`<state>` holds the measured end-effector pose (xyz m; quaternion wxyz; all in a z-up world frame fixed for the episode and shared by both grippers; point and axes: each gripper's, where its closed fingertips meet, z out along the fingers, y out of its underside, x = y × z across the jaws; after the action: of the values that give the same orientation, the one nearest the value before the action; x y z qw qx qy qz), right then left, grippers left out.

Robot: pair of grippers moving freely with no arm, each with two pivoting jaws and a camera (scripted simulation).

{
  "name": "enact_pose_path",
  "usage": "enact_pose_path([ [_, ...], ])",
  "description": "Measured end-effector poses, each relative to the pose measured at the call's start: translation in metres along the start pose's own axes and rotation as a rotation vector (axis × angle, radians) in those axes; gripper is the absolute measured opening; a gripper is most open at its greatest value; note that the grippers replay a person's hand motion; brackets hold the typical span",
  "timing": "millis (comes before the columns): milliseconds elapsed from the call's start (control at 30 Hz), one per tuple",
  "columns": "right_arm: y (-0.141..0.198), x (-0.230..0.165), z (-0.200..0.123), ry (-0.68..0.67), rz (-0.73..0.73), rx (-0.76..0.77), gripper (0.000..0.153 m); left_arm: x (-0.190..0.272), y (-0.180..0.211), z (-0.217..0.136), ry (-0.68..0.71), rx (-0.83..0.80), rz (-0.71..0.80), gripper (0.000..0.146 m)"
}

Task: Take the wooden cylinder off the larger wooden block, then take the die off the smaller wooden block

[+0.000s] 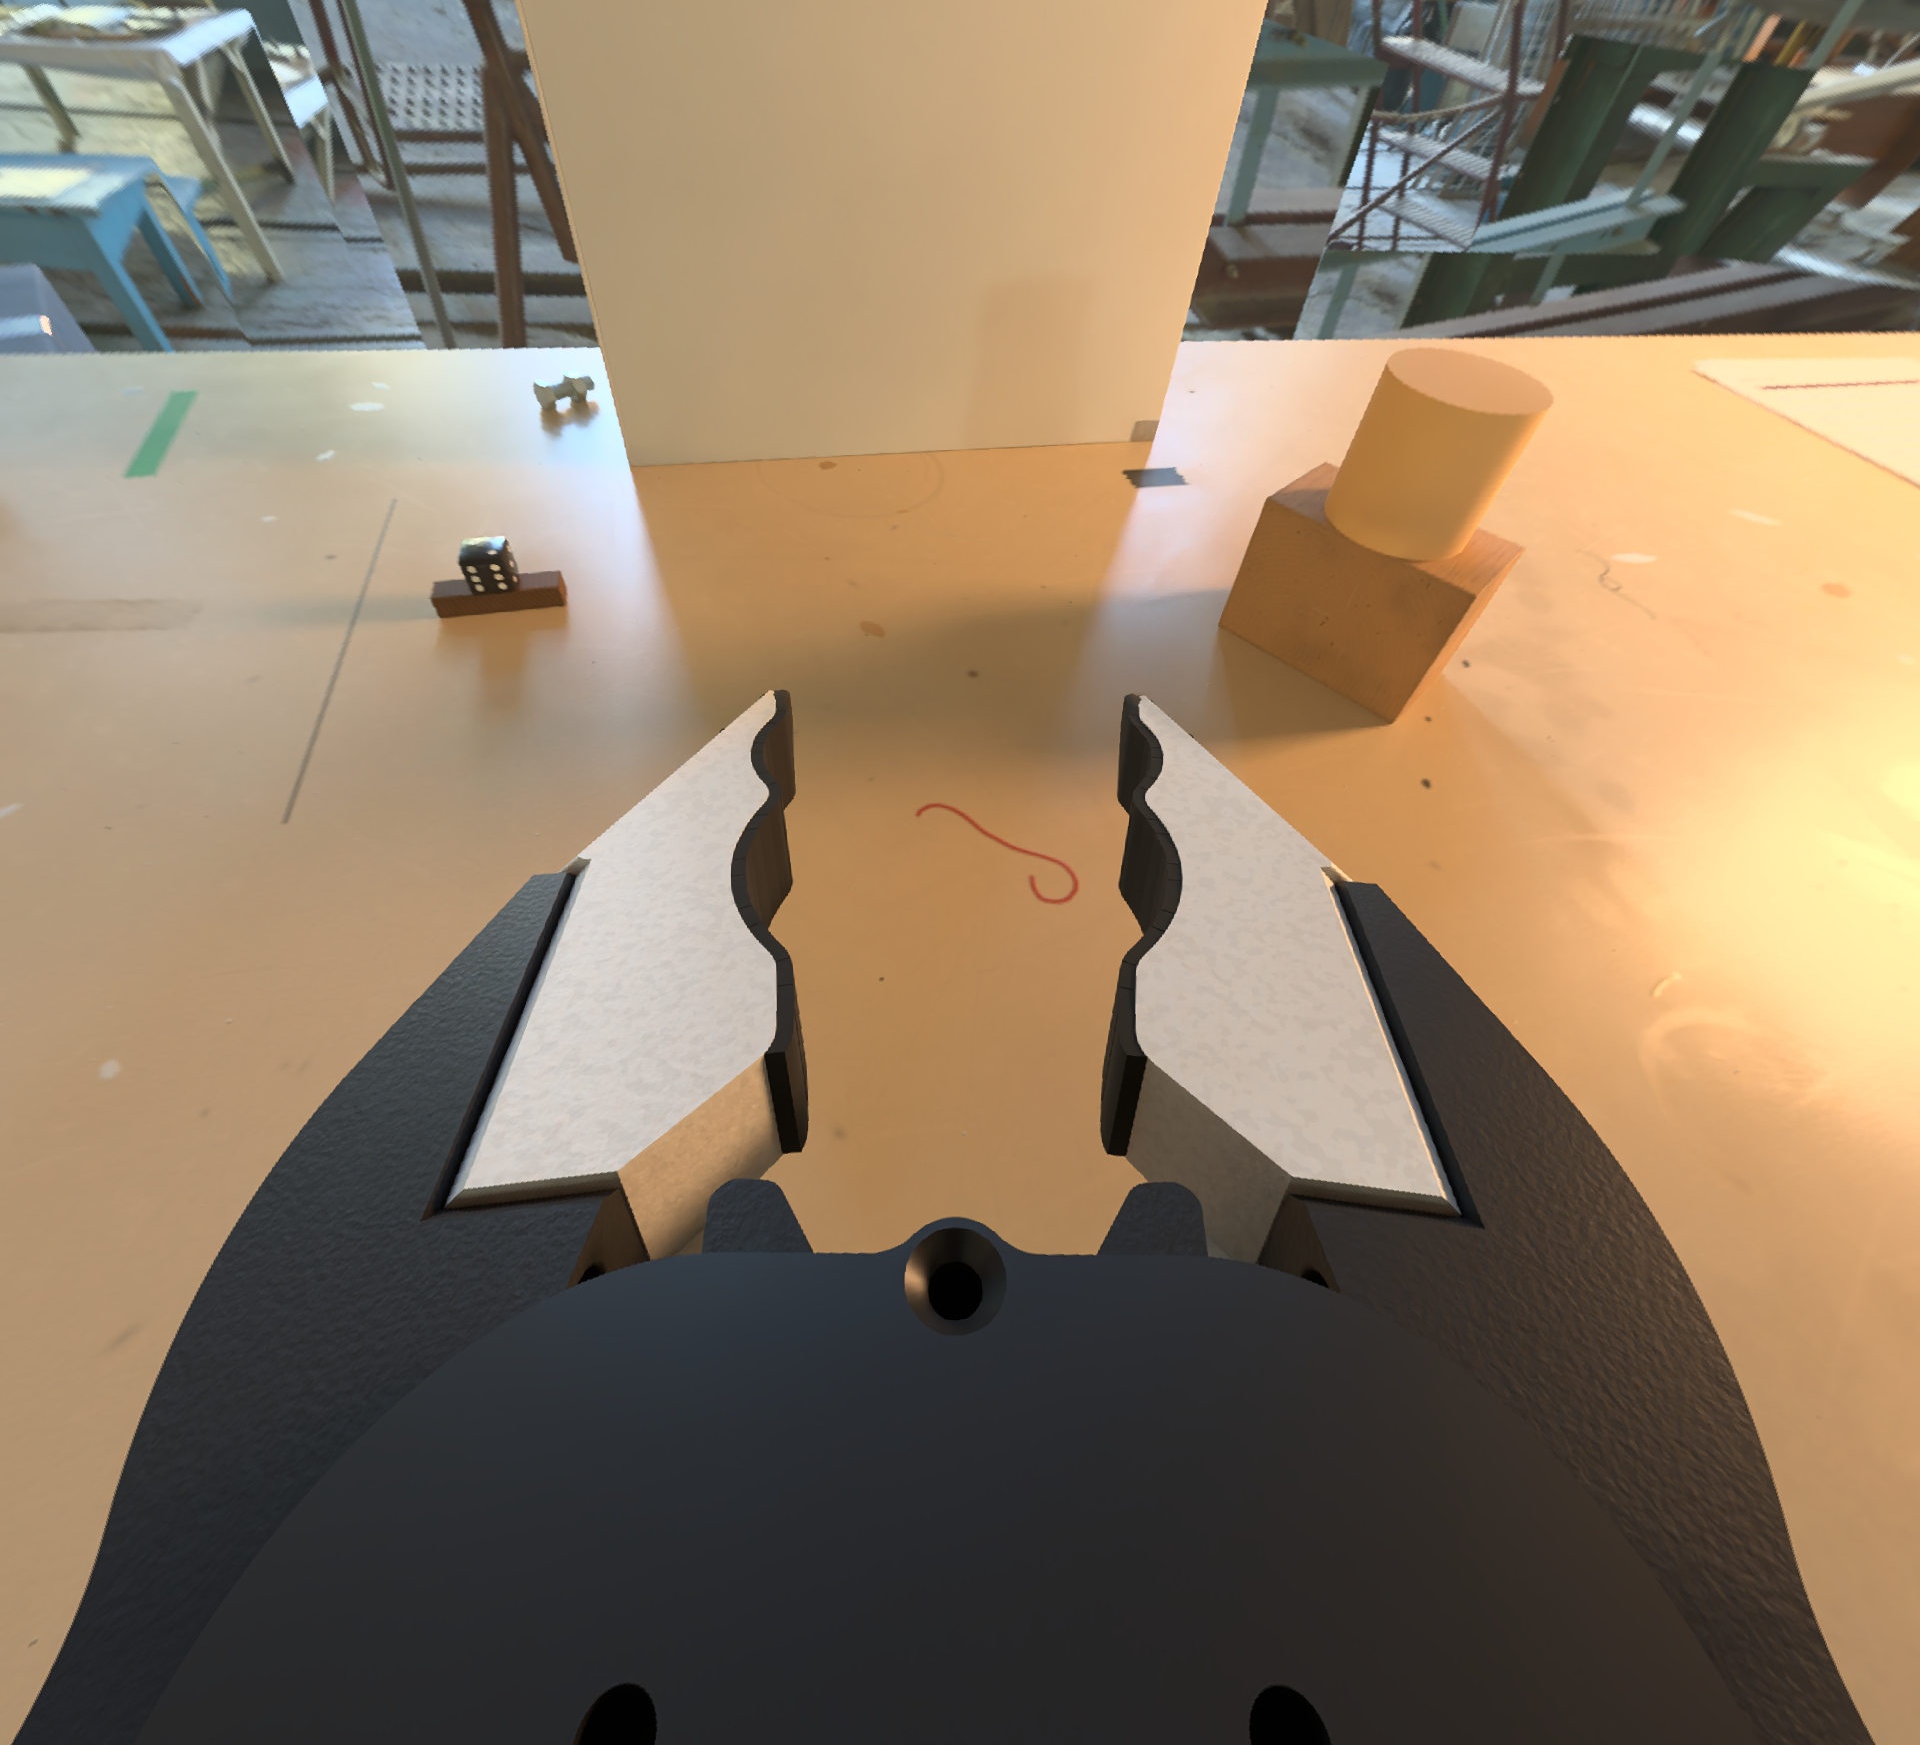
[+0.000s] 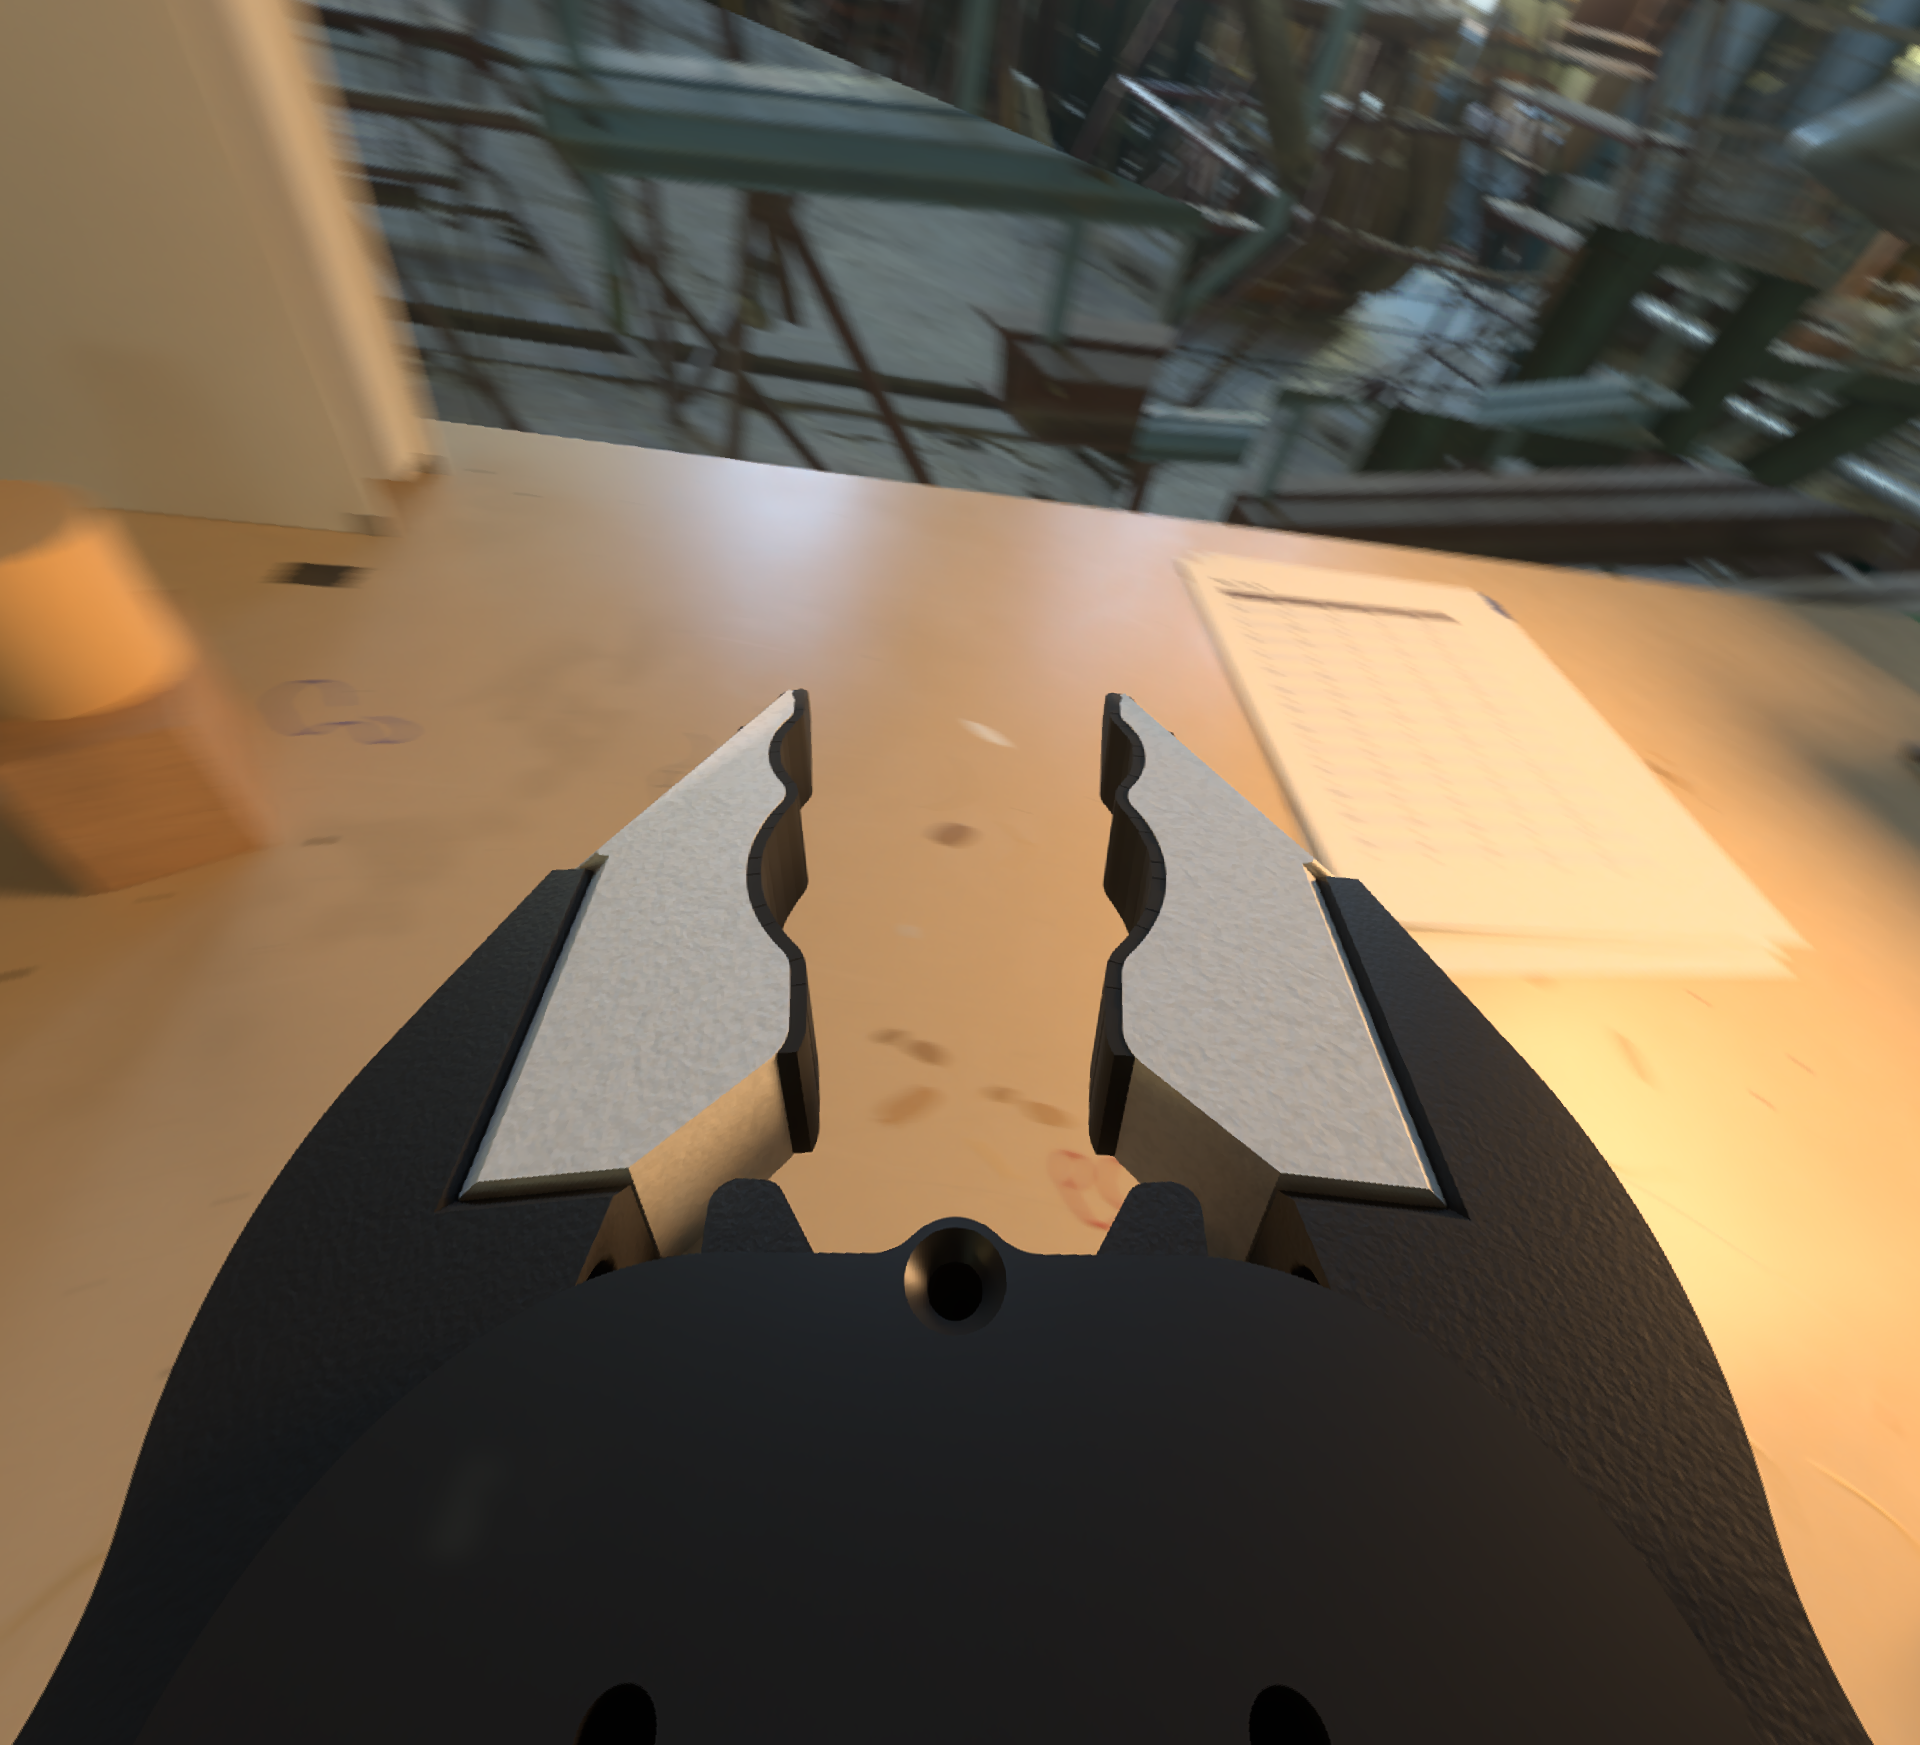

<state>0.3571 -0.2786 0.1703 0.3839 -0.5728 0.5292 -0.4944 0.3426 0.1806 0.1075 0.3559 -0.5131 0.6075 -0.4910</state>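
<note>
On your left, the black die (image 1: 488,564) sits atop the smaller wooden block (image 1: 499,595); right, the wooden cylinder (image 1: 1436,454) rests on the larger wooden block (image 1: 1356,599). Your left gripper (image 1: 954,706) and right gripper (image 2: 954,706) gape wide and empty, ready to approach.

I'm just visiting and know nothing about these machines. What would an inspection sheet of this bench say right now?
Surface: tan table, scuffed, with a red scribble.
Job's things: wooden cylinder on the larger wooden block; die on the smaller wooden block.
Clutter: small grey figure, paper sheet, green tape, tall cream panel.
Grippers: left gripper open, empty; right gripper open, empty.
Cables: nothing seen.
Surroundings: workshop scaffolding, benches.
</note>
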Motion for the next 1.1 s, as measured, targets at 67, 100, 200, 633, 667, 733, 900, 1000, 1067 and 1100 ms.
enact_pose_path([
  [67,-0.012,-0.06,-0.008,-0.113,-0.027,0.05,0.06,-0.002,-0.002,0.002,0.015,-0.002,-0.034,0.065],
  [100,-0.015,-0.09,-0.011,-0.166,-0.033,0.07,0.062,-0.003,-0.002,0.002,0.016,-0.001,-0.044,0.067],
  [200,-0.007,-0.173,-0.016,-0.35,-0.005,0.067,0.07,-0.003,-0.004,0.0,0.016,0.003,-0.05,0.075],
  [633,0.042,-0.245,-0.018,-0.483,-0.019,-0.047,0.077,-0.015,0.005,-0.013,-0.057,0.016,-0.01,0.08],
  [667,0.042,-0.244,-0.017,-0.48,-0.021,-0.047,0.077,-0.016,0.005,-0.013,-0.057,0.015,-0.017,0.079],
  [733,0.041,-0.241,-0.014,-0.476,-0.02,-0.048,0.076,-0.019,0.007,-0.013,-0.056,0.009,-0.025,0.078],
  [900,0.037,-0.234,-0.006,-0.466,-0.022,-0.045,0.074,-0.021,0.009,-0.013,-0.048,0.005,-0.044,0.076],
  [1000,0.036,-0.233,-0.001,-0.464,-0.03,-0.047,0.073,-0.021,0.011,-0.011,-0.038,0.0,-0.044,0.075],
  [1067,0.036,-0.234,0.001,-0.467,-0.032,-0.051,0.073,-0.021,0.012,-0.01,-0.035,-0.005,-0.044,0.074],
  [1100,0.036,-0.235,0.002,-0.47,-0.032,-0.052,0.072,-0.021,0.012,-0.01,-0.033,-0.006,-0.046,0.074],
])
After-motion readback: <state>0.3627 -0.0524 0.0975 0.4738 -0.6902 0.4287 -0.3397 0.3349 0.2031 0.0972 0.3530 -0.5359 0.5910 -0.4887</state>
